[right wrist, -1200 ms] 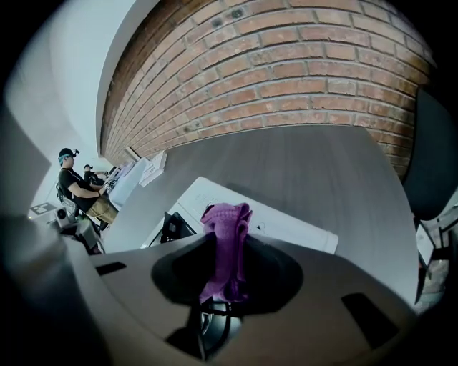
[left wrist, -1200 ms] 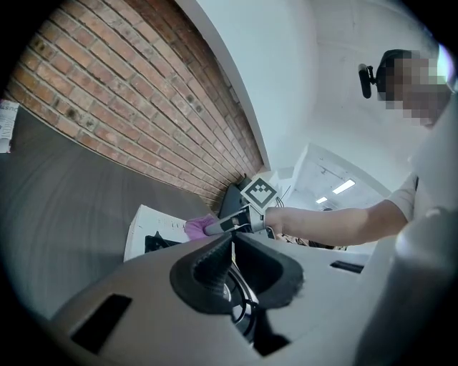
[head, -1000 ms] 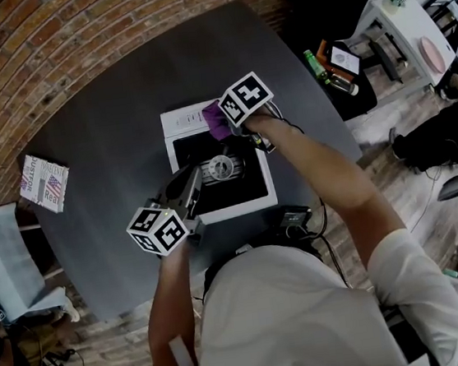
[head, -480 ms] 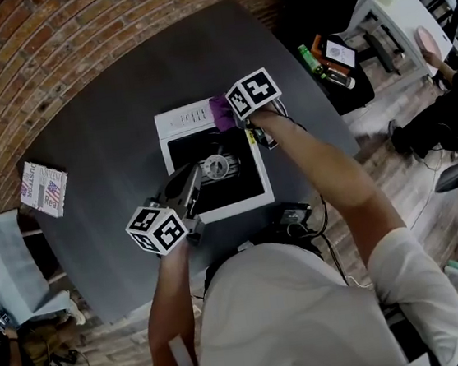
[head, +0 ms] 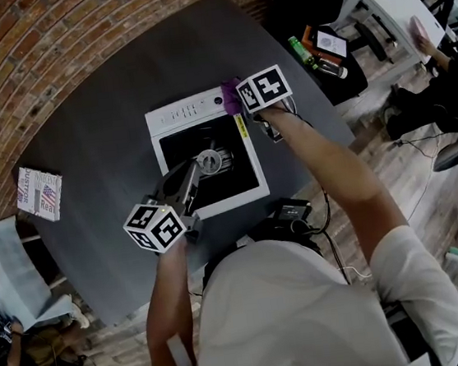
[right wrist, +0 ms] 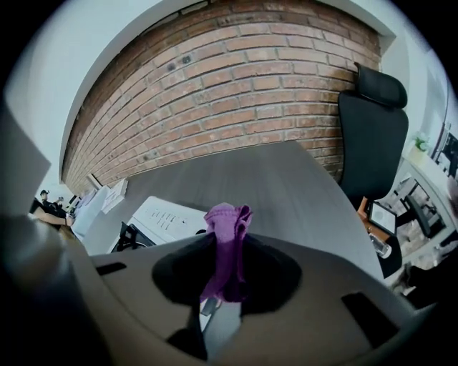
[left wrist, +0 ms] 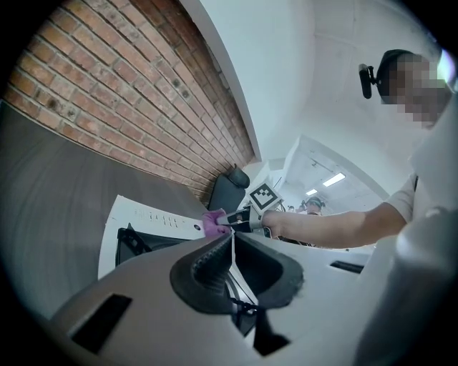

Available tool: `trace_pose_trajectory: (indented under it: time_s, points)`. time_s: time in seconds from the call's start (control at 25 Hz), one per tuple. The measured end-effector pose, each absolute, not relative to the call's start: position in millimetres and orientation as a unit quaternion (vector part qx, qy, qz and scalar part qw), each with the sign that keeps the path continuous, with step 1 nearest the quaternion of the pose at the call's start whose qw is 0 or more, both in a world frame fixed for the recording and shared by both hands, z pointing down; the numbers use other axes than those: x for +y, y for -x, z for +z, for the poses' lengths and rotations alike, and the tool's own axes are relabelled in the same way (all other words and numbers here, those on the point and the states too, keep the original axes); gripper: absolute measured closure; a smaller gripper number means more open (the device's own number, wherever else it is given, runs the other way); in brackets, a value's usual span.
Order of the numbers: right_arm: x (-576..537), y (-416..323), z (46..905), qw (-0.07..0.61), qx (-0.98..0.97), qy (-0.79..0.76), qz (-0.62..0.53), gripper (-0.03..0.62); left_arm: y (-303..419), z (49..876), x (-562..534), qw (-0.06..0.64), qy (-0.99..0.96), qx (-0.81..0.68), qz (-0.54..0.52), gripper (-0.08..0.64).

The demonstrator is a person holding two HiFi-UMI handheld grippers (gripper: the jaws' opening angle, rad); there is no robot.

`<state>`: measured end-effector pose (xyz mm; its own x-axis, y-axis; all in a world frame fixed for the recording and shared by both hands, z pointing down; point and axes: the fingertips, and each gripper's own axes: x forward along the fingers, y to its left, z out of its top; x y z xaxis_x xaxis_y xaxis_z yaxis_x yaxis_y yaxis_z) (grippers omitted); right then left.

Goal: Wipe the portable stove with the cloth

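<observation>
The white portable stove (head: 179, 113) with a black top and centre burner sits mid-table. My right gripper (head: 237, 100) is shut on a purple cloth (head: 230, 95), which rests at the far right corner of the stove's control strip. The bunched cloth (right wrist: 227, 218) sticks out between the right gripper (right wrist: 226, 239) jaws, with the stove (right wrist: 161, 213) beyond it to the left. My left gripper (head: 200, 166) hovers over the burner, its jaws closed together with nothing between them. From the left gripper (left wrist: 231, 241) view, the cloth (left wrist: 212, 224) touches the stove (left wrist: 154, 217) panel.
The stove stands on a dark grey table (head: 98, 128) beside a brick wall. A booklet (head: 40, 193) lies at the table's left. A black device with cables (head: 290, 210) sits near the front edge. A black office chair (right wrist: 372, 129) stands past the table's right side.
The right gripper has slid the purple cloth along the stove's control strip toward its far right corner. The left gripper has stayed over the burner.
</observation>
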<state>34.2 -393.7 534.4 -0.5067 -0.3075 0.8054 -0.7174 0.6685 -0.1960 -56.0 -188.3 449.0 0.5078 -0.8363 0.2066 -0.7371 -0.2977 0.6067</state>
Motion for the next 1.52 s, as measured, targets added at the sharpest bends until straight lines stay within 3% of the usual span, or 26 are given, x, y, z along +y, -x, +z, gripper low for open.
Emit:
trace_pose_trajectory:
  time_s: [0.72,1.04,1.52]
  points:
    - [-373,-72,510,0.438,-0.841,-0.309,0.079,0.491,32,443,-185,0.331,-0.825,-0.453,-0.060,0.538]
    - [-331,-59,531,0.532,-0.809,-0.226,-0.109,0.491,34,444,-175,0.332,-0.830,-0.444,-0.058,0.538]
    - [-281,-50,558,0.581,-0.767,-0.189,-0.194,0.492,41,447,-156,0.336,-0.840,-0.421,-0.059,0.538]
